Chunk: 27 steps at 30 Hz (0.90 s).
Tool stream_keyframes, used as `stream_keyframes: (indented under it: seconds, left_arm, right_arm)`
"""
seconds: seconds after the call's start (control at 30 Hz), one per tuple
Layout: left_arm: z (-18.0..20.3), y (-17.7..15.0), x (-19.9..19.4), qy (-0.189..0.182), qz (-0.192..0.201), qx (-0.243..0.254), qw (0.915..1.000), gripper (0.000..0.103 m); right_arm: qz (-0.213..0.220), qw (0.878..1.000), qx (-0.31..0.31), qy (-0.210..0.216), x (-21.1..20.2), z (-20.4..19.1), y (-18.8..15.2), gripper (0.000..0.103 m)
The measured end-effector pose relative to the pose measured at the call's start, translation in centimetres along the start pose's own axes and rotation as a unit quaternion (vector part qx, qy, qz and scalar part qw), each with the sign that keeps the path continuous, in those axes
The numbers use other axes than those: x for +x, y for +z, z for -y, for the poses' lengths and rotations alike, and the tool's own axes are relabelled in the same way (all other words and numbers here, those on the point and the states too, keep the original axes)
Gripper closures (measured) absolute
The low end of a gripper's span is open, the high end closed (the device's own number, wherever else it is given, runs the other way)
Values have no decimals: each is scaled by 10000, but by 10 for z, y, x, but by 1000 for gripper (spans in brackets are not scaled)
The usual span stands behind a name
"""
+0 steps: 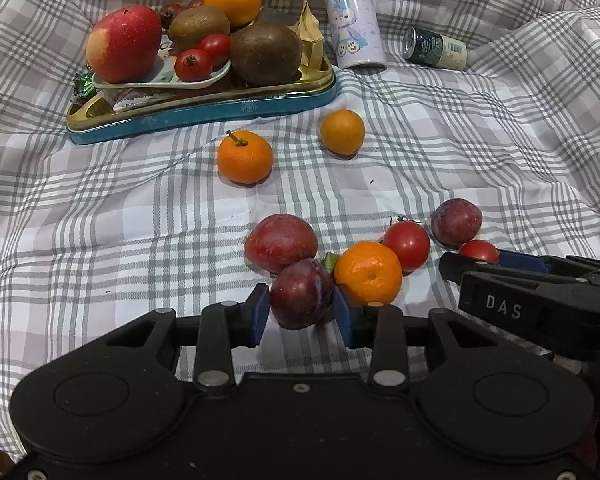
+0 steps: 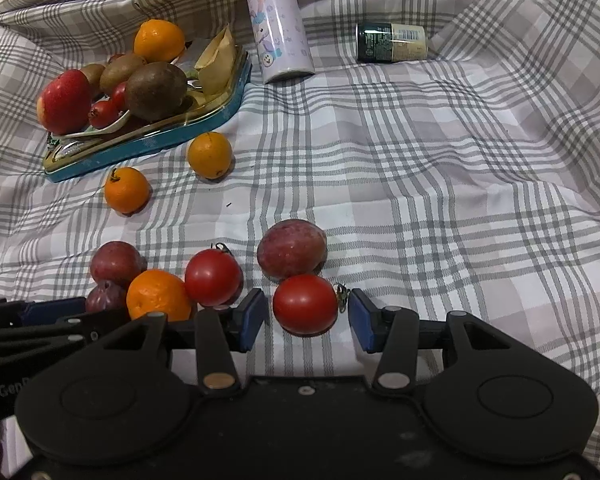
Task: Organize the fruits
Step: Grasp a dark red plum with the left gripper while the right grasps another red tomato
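Checked grey-and-white cloth [image 2: 420,168] is lying under everything. Far beyond the fingers, a teal tin tray [image 1: 204,114] is carrying an apple [image 1: 124,42] and kiwis. The left gripper [image 1: 302,312] is keeping its fingers spread around a dark plum [image 1: 300,294]; whether the blue pads are touching it, I cannot tell. The right gripper [image 2: 308,316] is standing with fingers spread, a red tomato [image 2: 305,304] lying between them, apart from both pads. A mandarin [image 1: 368,272] is sitting just beside the plum.
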<state>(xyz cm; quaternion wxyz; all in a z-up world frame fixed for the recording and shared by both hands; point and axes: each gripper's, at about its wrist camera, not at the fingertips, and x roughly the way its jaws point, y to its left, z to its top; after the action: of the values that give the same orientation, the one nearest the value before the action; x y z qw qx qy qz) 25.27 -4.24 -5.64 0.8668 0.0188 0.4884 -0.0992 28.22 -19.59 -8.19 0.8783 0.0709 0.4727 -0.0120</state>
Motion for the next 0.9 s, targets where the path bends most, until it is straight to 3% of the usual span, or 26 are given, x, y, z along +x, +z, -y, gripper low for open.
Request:
stream_keyframes:
  seconds: [0.1, 0.17, 0.63, 0.9]
  left_arm:
    - [-1, -1, 0, -25, 10, -41, 10000, 57]
    - [-2, -2, 0, -40, 15, -53, 10000, 57]
    - [1, 2, 19, 74, -109, -51, 9999, 57]
    - [-13, 3, -6, -118, -38, -367, 9993, 58]
  right_arm:
    - [7, 10000, -73, -20, -2, -1, -2, 63]
    - [8, 9999, -101, 2, -4, 0, -4, 64]
    - [33, 10000, -75, 17, -7, 2, -12, 64]
    - [50, 9998, 111, 139, -22, 6, -12, 65]
